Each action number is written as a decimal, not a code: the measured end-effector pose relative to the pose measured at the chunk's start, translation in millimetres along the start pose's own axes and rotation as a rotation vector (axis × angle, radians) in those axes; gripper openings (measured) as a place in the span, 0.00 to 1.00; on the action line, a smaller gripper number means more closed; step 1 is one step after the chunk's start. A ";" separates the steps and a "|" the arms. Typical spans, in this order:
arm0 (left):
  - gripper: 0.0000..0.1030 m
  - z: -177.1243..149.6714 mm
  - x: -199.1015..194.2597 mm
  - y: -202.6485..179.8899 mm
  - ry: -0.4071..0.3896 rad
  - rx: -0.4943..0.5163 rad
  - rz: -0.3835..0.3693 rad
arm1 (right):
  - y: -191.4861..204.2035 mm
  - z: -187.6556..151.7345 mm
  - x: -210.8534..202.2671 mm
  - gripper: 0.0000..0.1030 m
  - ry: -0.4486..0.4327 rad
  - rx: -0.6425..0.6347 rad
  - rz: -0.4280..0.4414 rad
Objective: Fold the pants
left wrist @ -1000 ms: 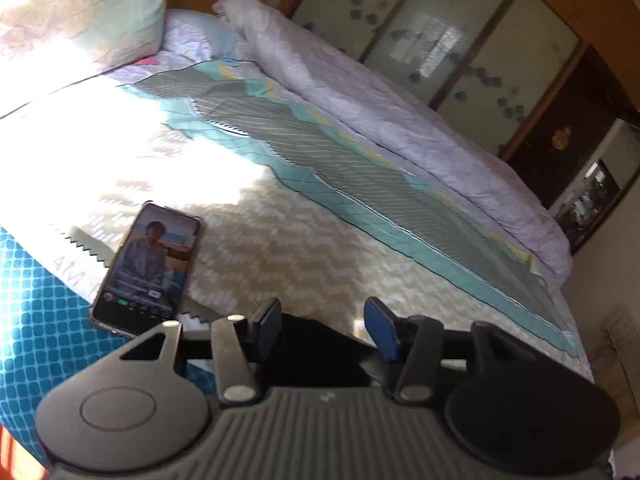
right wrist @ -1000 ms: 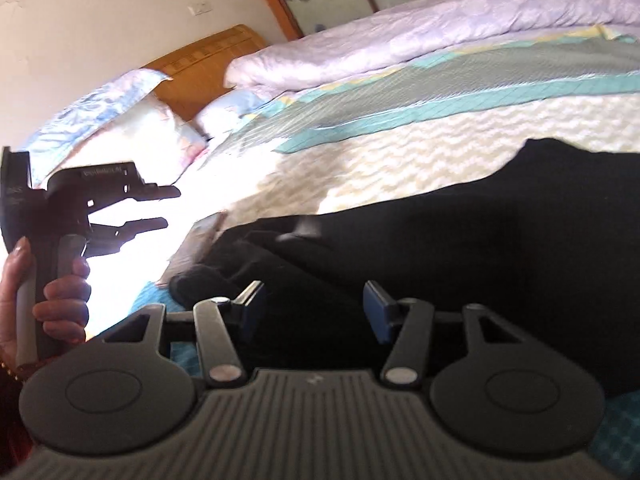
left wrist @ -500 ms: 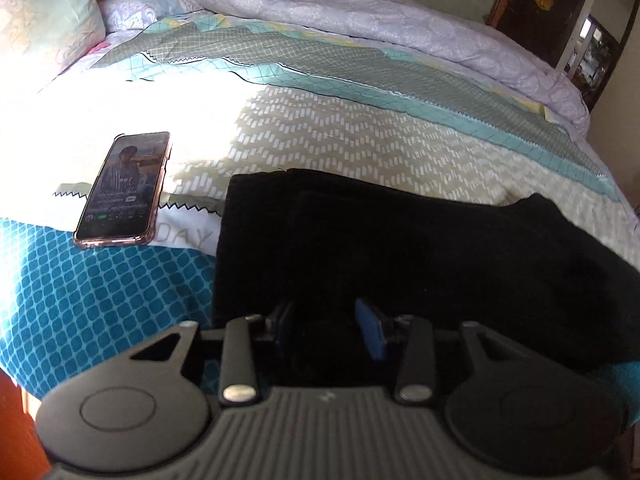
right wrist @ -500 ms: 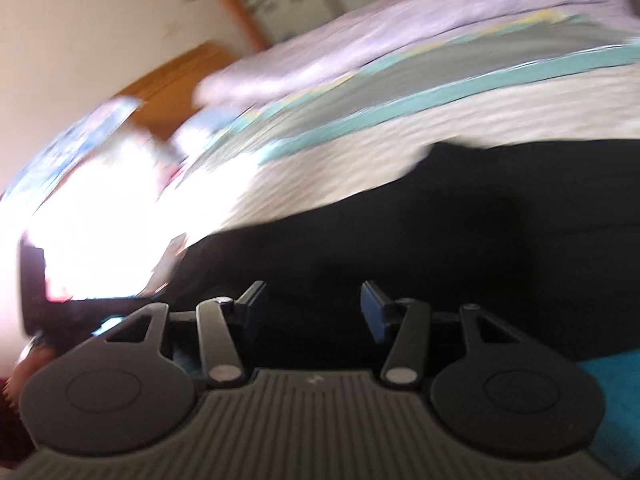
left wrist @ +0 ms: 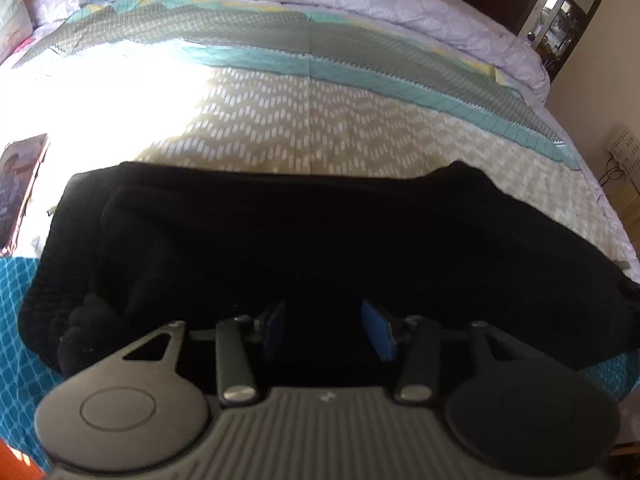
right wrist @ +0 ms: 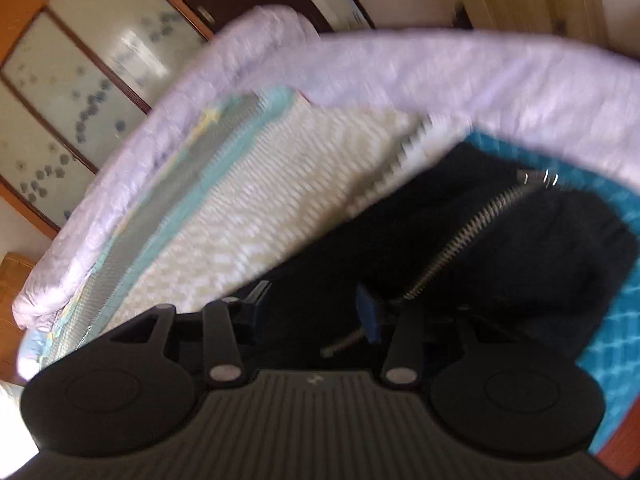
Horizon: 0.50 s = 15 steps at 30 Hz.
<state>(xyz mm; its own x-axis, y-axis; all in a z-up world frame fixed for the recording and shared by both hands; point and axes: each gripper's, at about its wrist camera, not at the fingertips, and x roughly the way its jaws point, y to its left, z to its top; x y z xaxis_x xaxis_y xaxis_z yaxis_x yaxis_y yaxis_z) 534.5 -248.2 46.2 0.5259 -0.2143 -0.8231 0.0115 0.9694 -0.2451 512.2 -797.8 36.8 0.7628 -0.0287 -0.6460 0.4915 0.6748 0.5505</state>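
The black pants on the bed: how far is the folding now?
Done: the black pants lie lengthwise across the bedspread, apparently leg on leg. In hand: the left gripper sits at their near edge; the right gripper, whose fingers have just been closing, is beside the zipper; whether it grips is unclear. Left: folding them shorter.

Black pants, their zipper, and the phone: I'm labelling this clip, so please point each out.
black pants (left wrist: 320,240): left wrist view, middle of the dark cloth.
zipper (right wrist: 464,240): right wrist view, midway along the metal teeth.
phone (left wrist: 20,188): left wrist view, screen at the left edge.
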 end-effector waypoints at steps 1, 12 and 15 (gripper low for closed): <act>0.40 -5.1 5.5 0.6 0.017 0.010 0.025 | -8.3 6.1 7.6 0.06 -0.014 0.016 -0.029; 0.48 -12.0 -16.1 -7.0 -0.028 0.043 -0.012 | -55.1 9.0 -77.7 0.35 -0.278 0.134 0.033; 0.49 -9.7 -18.2 -5.5 -0.031 0.015 -0.063 | -81.2 -15.3 -112.2 0.37 -0.315 0.181 0.044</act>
<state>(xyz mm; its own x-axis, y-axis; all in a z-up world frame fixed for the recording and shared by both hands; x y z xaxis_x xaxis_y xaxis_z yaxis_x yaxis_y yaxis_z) 516.6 -250.7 57.6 0.5499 -0.2712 -0.7899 0.0579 0.9559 -0.2879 380.3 -838.1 56.5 0.8629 -0.2474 -0.4407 0.5005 0.5394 0.6772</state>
